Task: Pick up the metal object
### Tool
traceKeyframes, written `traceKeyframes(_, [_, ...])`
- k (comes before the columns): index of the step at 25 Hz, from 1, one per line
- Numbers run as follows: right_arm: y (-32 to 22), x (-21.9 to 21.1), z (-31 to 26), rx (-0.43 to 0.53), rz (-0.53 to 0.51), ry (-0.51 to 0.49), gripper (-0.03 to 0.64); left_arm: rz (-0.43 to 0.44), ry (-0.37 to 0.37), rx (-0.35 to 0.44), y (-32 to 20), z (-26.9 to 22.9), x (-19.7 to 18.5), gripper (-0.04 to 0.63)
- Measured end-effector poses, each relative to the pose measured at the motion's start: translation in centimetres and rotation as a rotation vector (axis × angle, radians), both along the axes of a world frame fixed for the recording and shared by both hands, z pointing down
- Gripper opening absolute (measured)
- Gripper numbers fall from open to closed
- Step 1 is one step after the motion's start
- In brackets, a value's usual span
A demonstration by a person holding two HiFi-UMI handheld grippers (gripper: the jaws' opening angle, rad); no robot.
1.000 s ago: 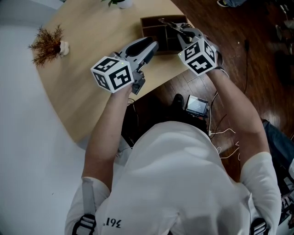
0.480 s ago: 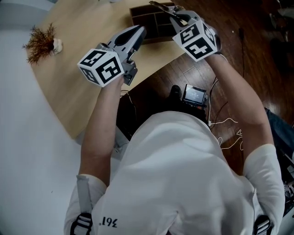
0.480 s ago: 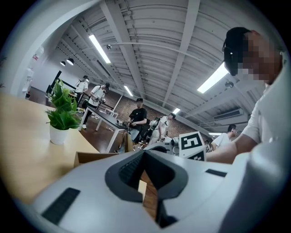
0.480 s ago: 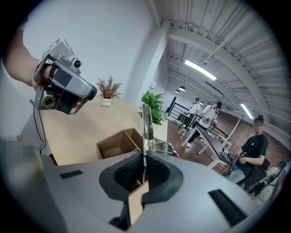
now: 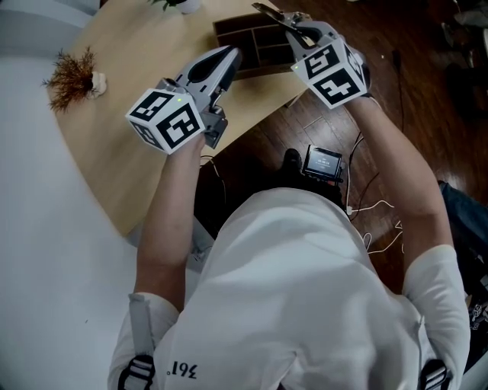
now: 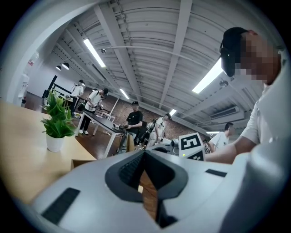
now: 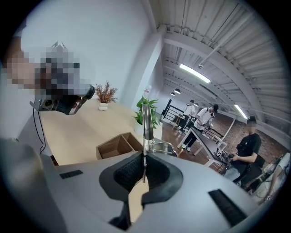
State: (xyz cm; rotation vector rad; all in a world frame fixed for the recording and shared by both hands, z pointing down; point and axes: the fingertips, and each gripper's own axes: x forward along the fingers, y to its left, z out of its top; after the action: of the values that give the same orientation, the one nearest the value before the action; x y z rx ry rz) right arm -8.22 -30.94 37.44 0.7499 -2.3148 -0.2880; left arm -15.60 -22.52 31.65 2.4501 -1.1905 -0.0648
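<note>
The metal object (image 5: 271, 13) is a slim shiny utensil. It stands upright between the pads of my right gripper (image 5: 293, 24), over the dark wooden organiser box (image 5: 255, 44). In the right gripper view the utensil's (image 7: 146, 119) flat stem rises out of the shut jaws of the right gripper (image 7: 144, 169), and the box (image 7: 119, 144) lies below and to the left. My left gripper (image 5: 228, 55) hovers over the table's edge to the left of the box. In its own view the left gripper (image 6: 144, 160) is shut with nothing between its jaws.
The tan round table (image 5: 130, 84) carries a dried plant (image 5: 74, 72) at its left and a potted green plant (image 6: 56, 122) further back. Below the table's edge lie dark wooden floor, a small screen device (image 5: 322, 162) and cables. People stand at benches far off.
The left gripper has shifted a little to the left. The right gripper has risen slightly, still gripping the metal utensil above the box.
</note>
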Motion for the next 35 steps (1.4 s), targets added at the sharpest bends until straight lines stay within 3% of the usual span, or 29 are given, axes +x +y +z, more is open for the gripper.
traceKeyframes(35, [2.7,1.9,-7.1,0.083,0.018,-0.101,0.005,0.009,0.035,0.123,2.3,-6.3,0.7,0.002])
